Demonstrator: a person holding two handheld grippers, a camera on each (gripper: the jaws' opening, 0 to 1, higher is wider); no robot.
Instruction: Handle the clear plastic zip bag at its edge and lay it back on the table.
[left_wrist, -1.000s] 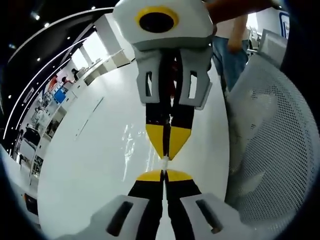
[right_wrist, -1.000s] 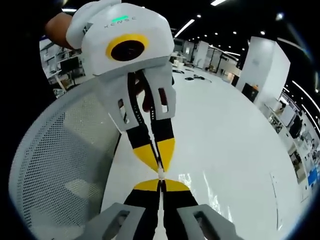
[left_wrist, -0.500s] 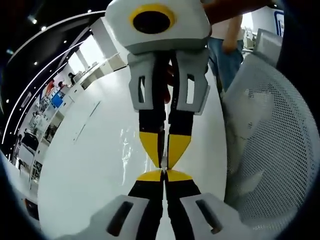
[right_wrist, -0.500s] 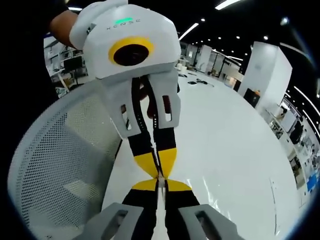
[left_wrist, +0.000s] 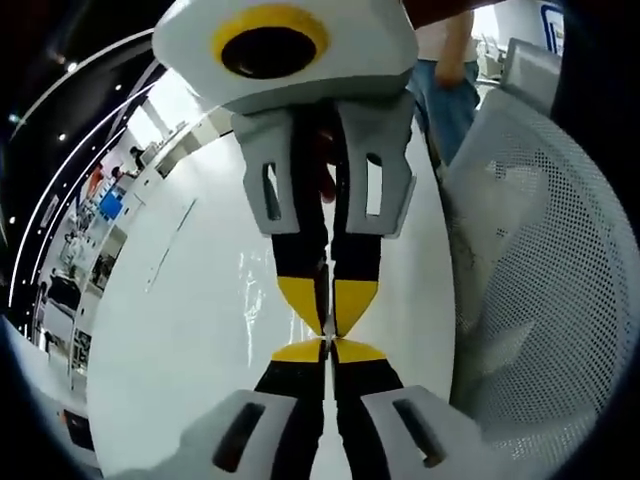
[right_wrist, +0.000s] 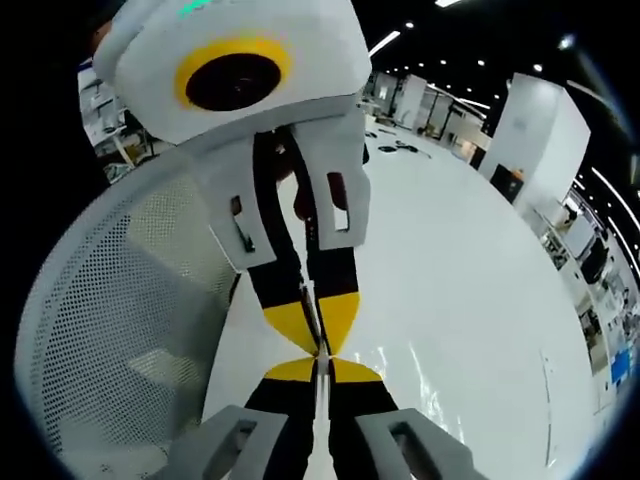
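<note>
1. Left gripper (left_wrist: 328, 349) is clamped tight on a thin clear edge of the bag (left_wrist: 262, 285), jaws together.
2. Right gripper (right_wrist: 322, 367) is pinched on the same edge, tip to tip with the other one.
3. In each view the other gripper comes down from the top, nose almost touching.
4. Bag hangs between them over the white table (left_wrist: 170, 330); you can only catch its glints.
5. White mesh chair (right_wrist: 120, 330) sits just beside the table.
</note>
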